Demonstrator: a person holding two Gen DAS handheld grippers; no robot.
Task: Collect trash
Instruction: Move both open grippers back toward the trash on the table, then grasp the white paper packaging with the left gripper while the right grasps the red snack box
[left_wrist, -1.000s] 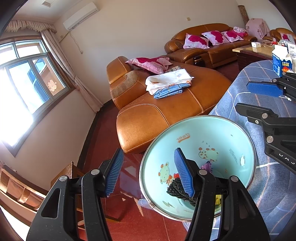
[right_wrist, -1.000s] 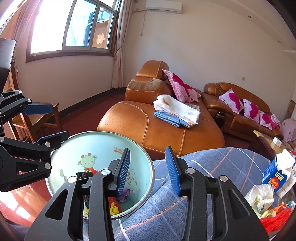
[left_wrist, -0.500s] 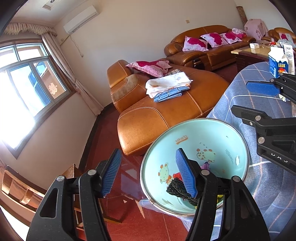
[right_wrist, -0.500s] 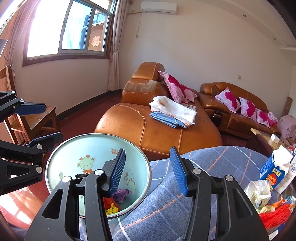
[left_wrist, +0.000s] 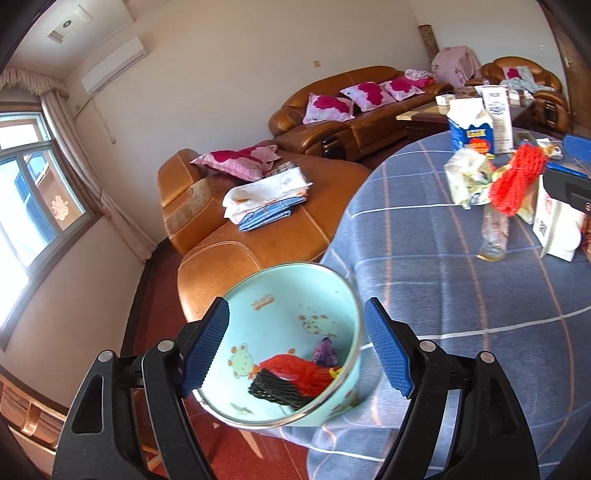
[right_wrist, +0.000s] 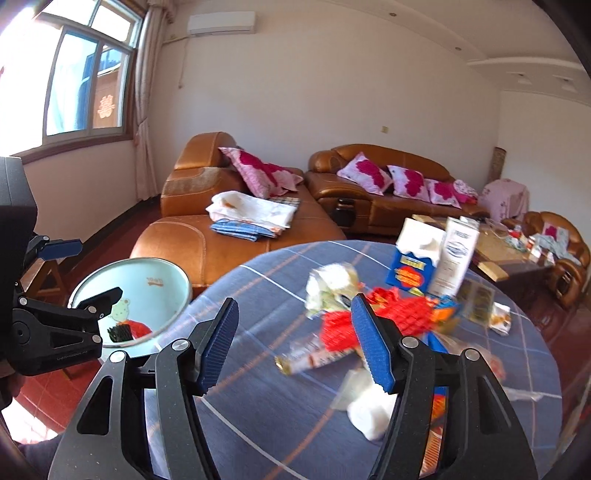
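Observation:
A pale blue trash bin (left_wrist: 325, 295) with cartoon animals stands beside the round table (left_wrist: 424, 266), with red, black and purple scraps inside. My left gripper (left_wrist: 295, 350) is open and empty, hovering over the bin's mouth. My right gripper (right_wrist: 295, 345) is open and empty above the table, facing a pile of trash: red netting (right_wrist: 406, 317), a crumpled wrapper (right_wrist: 332, 286), a clear bottle (right_wrist: 314, 356), and white paper (right_wrist: 369, 413). The bin also shows in the right wrist view (right_wrist: 155, 280).
Two milk cartons (right_wrist: 436, 258) stand at the table's far side. An orange leather chaise (left_wrist: 258, 236) with folded cloths sits behind the bin, and a long sofa (right_wrist: 388, 192) runs along the wall. A wooden chair (left_wrist: 29, 417) stands at lower left.
Both grippers swung right toward the table. The right gripper left the bin and now faces the trash pile, jaws wider. The left gripper's jaws now straddle the bin mouth.

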